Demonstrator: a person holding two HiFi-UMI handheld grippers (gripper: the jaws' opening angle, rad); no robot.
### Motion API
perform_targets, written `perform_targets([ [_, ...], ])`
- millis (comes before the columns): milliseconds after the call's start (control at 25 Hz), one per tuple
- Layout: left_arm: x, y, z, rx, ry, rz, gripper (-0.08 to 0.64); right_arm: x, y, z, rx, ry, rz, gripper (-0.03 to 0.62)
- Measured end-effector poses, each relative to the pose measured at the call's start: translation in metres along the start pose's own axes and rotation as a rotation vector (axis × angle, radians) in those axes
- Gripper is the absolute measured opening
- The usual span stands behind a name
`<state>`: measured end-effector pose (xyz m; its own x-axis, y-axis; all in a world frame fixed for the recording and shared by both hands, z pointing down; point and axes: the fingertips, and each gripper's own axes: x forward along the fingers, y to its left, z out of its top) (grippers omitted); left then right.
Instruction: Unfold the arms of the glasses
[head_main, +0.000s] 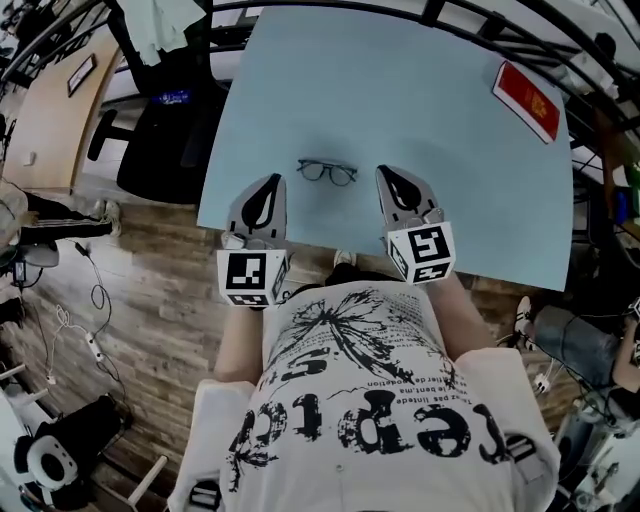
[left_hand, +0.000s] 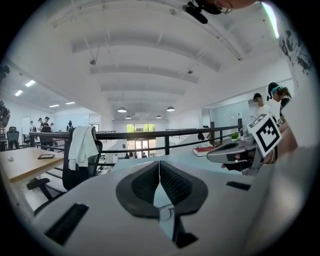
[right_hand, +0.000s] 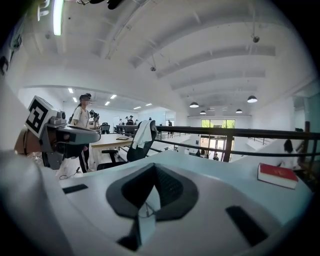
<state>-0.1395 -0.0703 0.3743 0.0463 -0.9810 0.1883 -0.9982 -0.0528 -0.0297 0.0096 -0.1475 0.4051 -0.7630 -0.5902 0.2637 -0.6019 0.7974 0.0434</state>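
A pair of dark thin-framed glasses lies on the light blue table, near its front edge. My left gripper hovers just left of them and my right gripper just right of them; both point towards the far side of the table. The jaws of each meet at the tips with nothing held. In the left gripper view the left gripper is shut, with the right gripper beside it. In the right gripper view the right gripper is shut too, and the left gripper shows at the left.
A red book lies at the table's far right corner. A black office chair with a white garment over it stands off the table's left side. A dark railing runs behind the table.
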Motion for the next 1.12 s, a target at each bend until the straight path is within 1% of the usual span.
perform_targets([
  [160,0.035,0.007,-0.008,0.006,0.033,-0.032,0.02,0.023,-0.013,-0.014,-0.011,0.052,0.021,0.01],
  [360,0.062,0.017,-0.019,0.018,0.084,-0.072,0.02,0.043,-0.02,-0.034,-0.039,0.166,0.013,0.011],
  [440,0.072,0.024,-0.026,0.013,0.104,-0.087,0.02,0.052,-0.018,-0.044,-0.053,0.218,0.028,0.011],
  [560,0.087,0.03,-0.036,0.013,0.135,-0.117,0.02,0.068,-0.014,-0.07,-0.105,0.331,0.085,0.011],
  [720,0.113,0.038,-0.045,0.011,0.175,-0.151,0.02,0.088,-0.015,-0.105,-0.198,0.511,0.186,0.011],
  [800,0.121,0.041,-0.05,0.018,0.198,-0.176,0.02,0.096,-0.01,-0.121,-0.24,0.582,0.236,0.011],
  [960,0.123,0.037,-0.068,0.034,0.277,-0.242,0.02,0.098,-0.004,-0.148,-0.3,0.702,0.292,0.013],
  [1000,0.124,0.034,-0.071,0.037,0.296,-0.252,0.02,0.098,-0.005,-0.152,-0.312,0.727,0.31,0.025],
  [1080,0.127,0.03,-0.075,0.04,0.32,-0.261,0.02,0.099,-0.008,-0.158,-0.342,0.767,0.352,0.072],
  [1120,0.128,0.027,-0.077,0.039,0.327,-0.263,0.02,0.099,-0.009,-0.161,-0.362,0.782,0.375,0.073],
])
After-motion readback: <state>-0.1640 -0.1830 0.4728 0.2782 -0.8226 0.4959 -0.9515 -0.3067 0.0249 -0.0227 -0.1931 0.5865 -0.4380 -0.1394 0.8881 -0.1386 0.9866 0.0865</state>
